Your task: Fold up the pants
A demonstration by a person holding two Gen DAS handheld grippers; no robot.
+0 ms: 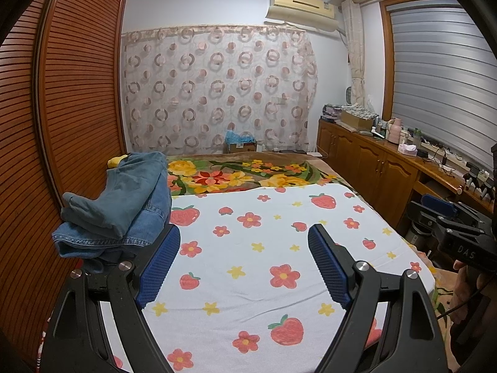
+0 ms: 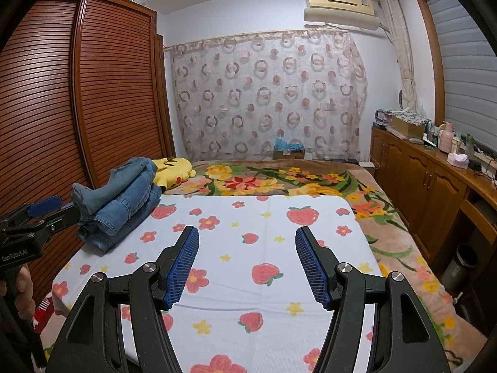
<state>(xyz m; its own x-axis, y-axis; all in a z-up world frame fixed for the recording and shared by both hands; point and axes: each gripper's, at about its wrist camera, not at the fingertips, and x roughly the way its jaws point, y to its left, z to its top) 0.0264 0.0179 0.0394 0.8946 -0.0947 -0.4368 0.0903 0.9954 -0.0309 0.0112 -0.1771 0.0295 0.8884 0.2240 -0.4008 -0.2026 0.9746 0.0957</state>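
Left wrist view: left gripper (image 1: 243, 245) spread wide, nothing between blue pads (image 1: 159, 267), hovering over strawberry sheet (image 1: 248, 267).
Left pad: just beside the near end of the jeans pile (image 1: 124, 211); contact cannot be told.
Right wrist view: right gripper (image 2: 247, 248) spread wide, empty, above mid-sheet, well apart from the jeans.
Jeans: folded blue denim stacked in a pile at the sheet's left edge, next to the wardrobe (image 2: 46, 108); darker pair lying on top, one end bunched.
Plush toy (image 2: 172, 172): yellow, lying just behind the jeans on the floral blanket (image 2: 279, 183).
Blanket: under the sheet, showing beyond its far and right edges.
Far wall: circle-print curtain (image 1: 217, 90), air conditioner (image 1: 303, 7) above.
Right side: wooden cabinets (image 2: 428, 174), cluttered top.
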